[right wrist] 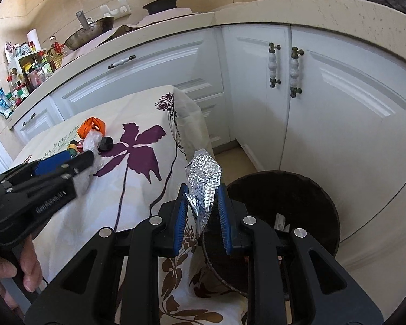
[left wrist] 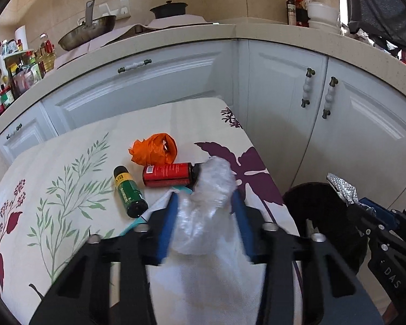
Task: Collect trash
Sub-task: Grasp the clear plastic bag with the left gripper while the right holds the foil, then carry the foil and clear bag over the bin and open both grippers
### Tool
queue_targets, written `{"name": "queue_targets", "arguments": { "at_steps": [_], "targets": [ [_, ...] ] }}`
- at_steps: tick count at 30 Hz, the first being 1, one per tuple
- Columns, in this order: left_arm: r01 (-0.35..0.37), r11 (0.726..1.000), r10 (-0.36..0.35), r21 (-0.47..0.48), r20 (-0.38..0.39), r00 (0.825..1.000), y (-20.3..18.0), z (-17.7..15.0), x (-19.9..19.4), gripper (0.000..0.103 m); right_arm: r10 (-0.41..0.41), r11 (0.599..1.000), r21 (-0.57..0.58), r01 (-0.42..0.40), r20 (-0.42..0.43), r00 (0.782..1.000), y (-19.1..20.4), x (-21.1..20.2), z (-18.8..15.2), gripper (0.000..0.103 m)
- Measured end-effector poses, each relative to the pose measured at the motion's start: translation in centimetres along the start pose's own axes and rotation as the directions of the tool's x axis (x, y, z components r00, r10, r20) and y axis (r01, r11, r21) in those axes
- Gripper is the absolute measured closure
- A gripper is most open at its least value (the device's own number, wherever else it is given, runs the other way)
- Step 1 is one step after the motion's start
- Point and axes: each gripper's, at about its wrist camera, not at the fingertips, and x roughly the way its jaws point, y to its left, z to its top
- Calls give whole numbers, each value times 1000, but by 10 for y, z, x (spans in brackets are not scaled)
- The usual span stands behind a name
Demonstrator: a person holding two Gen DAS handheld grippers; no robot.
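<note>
Gripping a crumpled wad of clear plastic wrap (left wrist: 211,187) between its blue fingers (left wrist: 167,224), the left gripper (left wrist: 205,203) is hanging over the floral-cloth tabletop (left wrist: 67,178), its fingers narrowed onto the wrap from both sides. Lying just beyond the wrap are a red can (left wrist: 167,174) on its side, a green bottle (left wrist: 130,192) beside it, and an orange plastic bag (left wrist: 154,150) further back, all resting on the cloth. To the right, the right gripper (right wrist: 203,200) is holding a crinkled piece of silver foil (right wrist: 204,178) pinched between its narrow fingers (right wrist: 182,216), poised beside the tabletop's edge and over the near rim of a dark round trash bin (right wrist: 311,197) standing on the floor by the white cabinets (right wrist: 338,103). A hand (right wrist: 10,276) is clasping the left gripper's handle.
</note>
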Motion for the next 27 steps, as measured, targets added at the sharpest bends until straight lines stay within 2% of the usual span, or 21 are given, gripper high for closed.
{"name": "queue_targets", "arguments": {
  "at_steps": [1,6,18,27],
  "targets": [
    [3,1000,-3,1,-2,1000,0,0,0,78,1,1000,0,-1,0,1000,0,0,0,81],
    [10,1000,-10,-3,16,1000,1,0,-3,83,3,1000,-4,-3,4,1000,0,0,0,81],
    [19,999,-15,-38,96,995,8,5,-32,84,-3,1000,-12,3,23,1000,2,-9,0,81],
    [78,997,-78,9,115,990,-28,6,-47,84,-39,999,5,39,49,998,-15,-27,1,81]
  ]
}}
